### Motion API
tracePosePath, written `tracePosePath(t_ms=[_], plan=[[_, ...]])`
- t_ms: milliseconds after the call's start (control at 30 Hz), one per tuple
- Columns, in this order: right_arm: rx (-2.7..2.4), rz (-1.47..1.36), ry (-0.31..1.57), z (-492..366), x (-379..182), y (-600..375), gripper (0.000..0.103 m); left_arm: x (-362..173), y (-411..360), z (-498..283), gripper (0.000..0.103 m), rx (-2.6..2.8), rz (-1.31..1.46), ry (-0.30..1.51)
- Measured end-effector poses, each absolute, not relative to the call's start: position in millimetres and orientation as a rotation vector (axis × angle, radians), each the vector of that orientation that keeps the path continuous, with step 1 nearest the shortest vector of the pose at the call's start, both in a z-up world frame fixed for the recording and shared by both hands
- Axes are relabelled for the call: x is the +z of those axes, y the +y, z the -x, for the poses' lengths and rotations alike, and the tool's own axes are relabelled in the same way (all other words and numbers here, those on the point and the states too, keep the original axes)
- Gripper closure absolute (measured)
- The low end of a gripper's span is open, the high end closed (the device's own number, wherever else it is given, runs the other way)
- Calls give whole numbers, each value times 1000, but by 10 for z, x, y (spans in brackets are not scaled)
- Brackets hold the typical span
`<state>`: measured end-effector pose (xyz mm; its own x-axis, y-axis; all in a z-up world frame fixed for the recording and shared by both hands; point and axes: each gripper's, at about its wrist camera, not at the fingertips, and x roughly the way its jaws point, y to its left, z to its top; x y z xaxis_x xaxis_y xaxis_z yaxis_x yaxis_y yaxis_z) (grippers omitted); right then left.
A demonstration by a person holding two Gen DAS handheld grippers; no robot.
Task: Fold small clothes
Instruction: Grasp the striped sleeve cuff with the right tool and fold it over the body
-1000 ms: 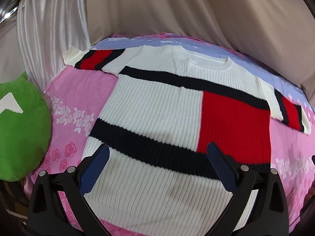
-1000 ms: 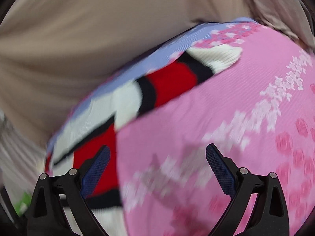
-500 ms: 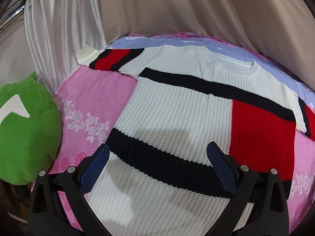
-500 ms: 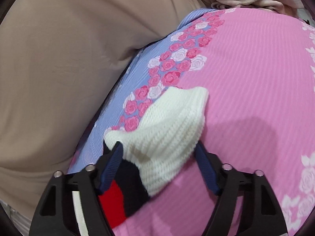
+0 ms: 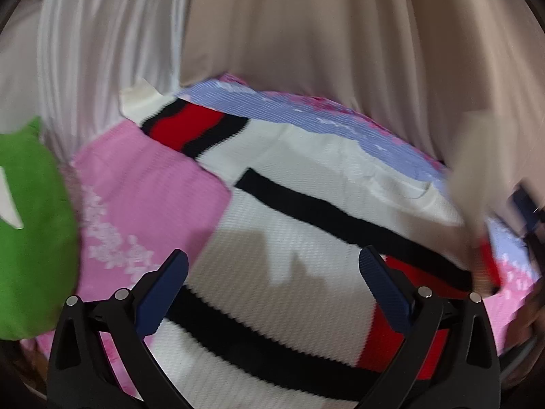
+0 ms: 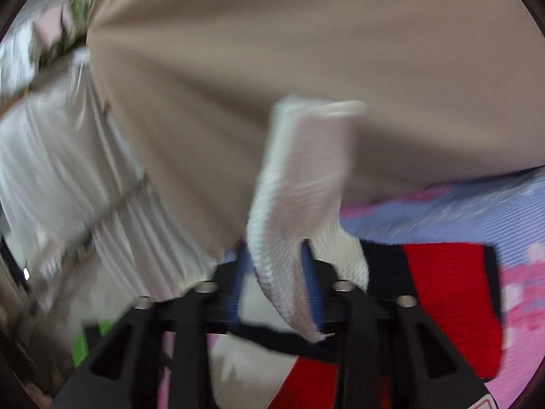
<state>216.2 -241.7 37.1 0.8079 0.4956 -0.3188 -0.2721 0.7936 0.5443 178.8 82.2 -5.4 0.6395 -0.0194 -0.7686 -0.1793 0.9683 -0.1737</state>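
Observation:
A white knit sweater (image 5: 293,238) with black stripes and red blocks lies spread on a pink and lilac flowered bedspread (image 5: 143,197). My left gripper (image 5: 272,283) is open and empty, hovering over the sweater's lower body. Its left sleeve (image 5: 190,129) lies flat at the far left. My right gripper (image 6: 276,272) is shut on the white cuff of the right sleeve (image 6: 299,177) and holds it lifted off the bed. The raised sleeve also shows, blurred, in the left wrist view (image 5: 473,197).
A green cushion (image 5: 30,238) lies at the bed's left edge. Beige curtains (image 5: 340,34) and white curtains (image 5: 95,51) hang close behind the bed. The bedspread (image 6: 524,272) runs out to the right.
My right gripper has closed on the sleeve cuff and lifted it up and inward. My left gripper has shifted left over the sweater and stays open.

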Motion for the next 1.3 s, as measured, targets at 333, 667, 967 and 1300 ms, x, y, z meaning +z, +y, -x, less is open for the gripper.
tracePosePath(t_ms=[333, 667, 967, 1300], plan=[[109, -659, 719, -1372, -601, -2526, 62, -874, 421, -2911, 5, -57, 451, 1120], [-6, -837, 758, -1599, -1091, -2872, 55, -966, 237, -3252, 97, -71, 550, 1075], [72, -821, 566, -1710, -750, -2788, 94, -595, 458, -3429, 98, -75, 428, 903], [-85, -733, 772, -1754, -1017, -2537, 89, -1133, 490, -3366, 97, -41, 365, 997]])
